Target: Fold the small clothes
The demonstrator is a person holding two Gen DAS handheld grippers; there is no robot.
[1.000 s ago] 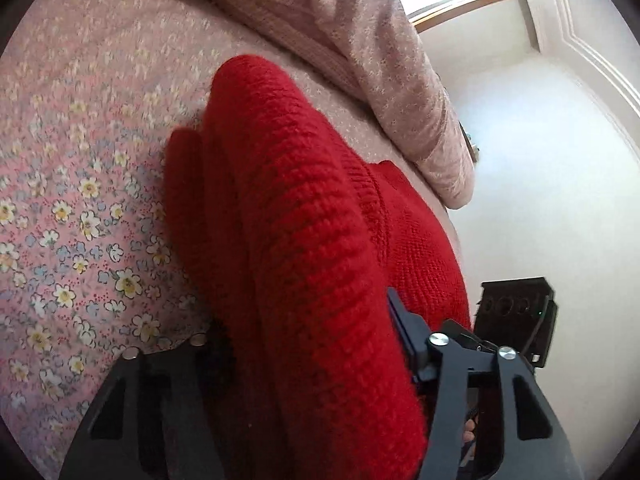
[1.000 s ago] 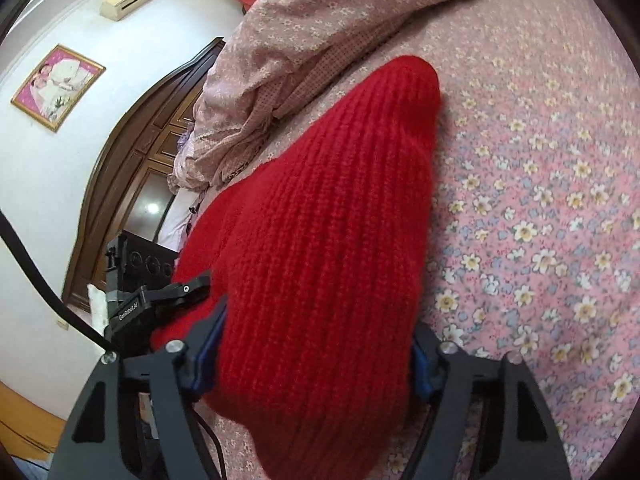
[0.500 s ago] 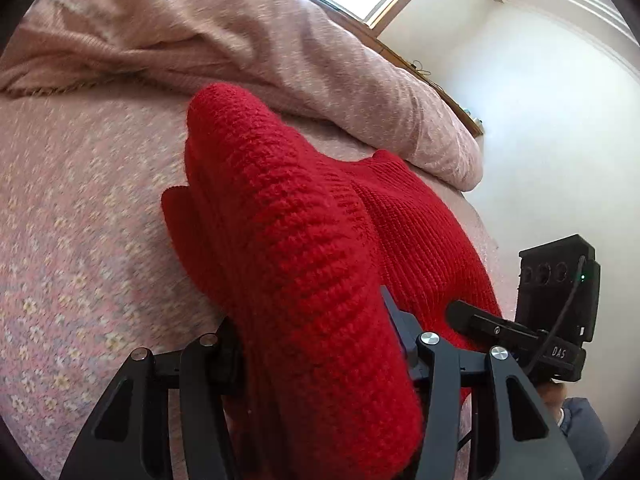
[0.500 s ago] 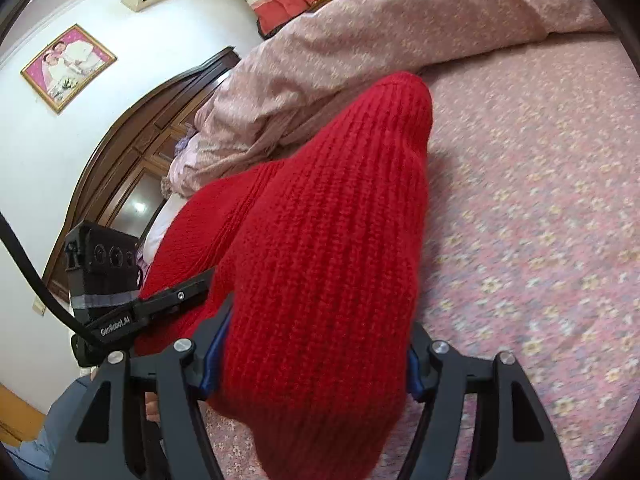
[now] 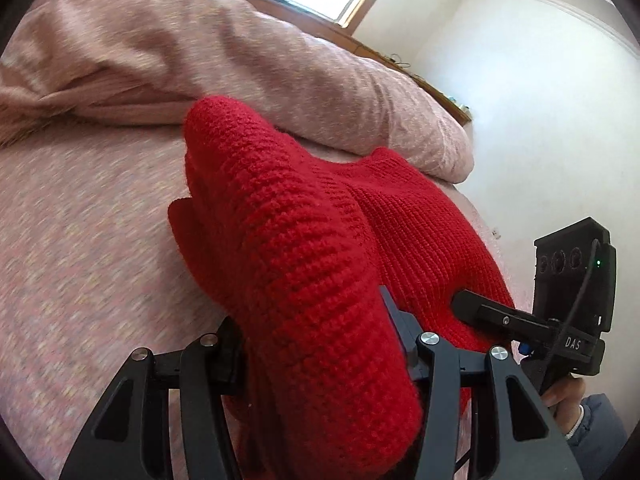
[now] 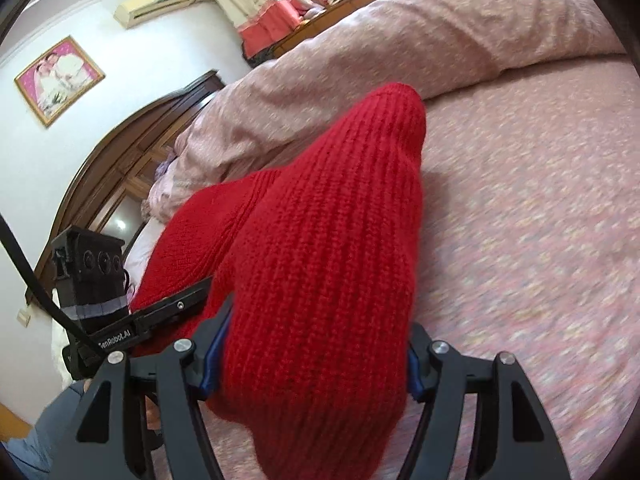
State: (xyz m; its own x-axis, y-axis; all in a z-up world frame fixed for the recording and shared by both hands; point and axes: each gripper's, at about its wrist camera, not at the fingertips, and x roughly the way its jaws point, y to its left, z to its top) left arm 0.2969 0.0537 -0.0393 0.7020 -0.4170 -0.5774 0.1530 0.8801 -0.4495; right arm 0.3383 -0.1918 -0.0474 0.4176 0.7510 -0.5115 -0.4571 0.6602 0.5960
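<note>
i have no container in sight here, only a bed (image 5: 80,260) that carries everything, so the cloth itself gets my attention. my left gripper (image 5: 316,344) pinches a thick bunch of the red knitted sweater (image 5: 304,248), its black fingers (image 5: 224,356) pressed into the wool on both sides, and the fold rises ahead of it as a rounded hump with coarse, even ribs. my right gripper (image 6: 316,356) clamps another bunch of the same sweater (image 6: 328,264), with blue pads showing at the inner faces of its fingers (image 6: 208,344) where they bite into the knit; here the ribs run lengthwise up to a blunt peak. the rest of the garment sags between the two grips in a finer, flatter stitch and trails down toward the bedsheet (image 6: 540,240), a pink cotton-looking sheet with a small pale floral print, blurred in both views. behind the sweater lies a bulky, soft quilt (image 5: 200,52) in a dusty pink speckled fabric, rumpled into long folds. from the left view i see the other gripper's boxy black body (image 5: 572,268) and a hand in a grey-blue sleeve (image 5: 568,404) under it. on the white wall hang a gold-framed picture (image 6: 60,80) and an air conditioner (image 6: 156,4), beside a dark arched wooden headboard (image 6: 116,164).
</note>
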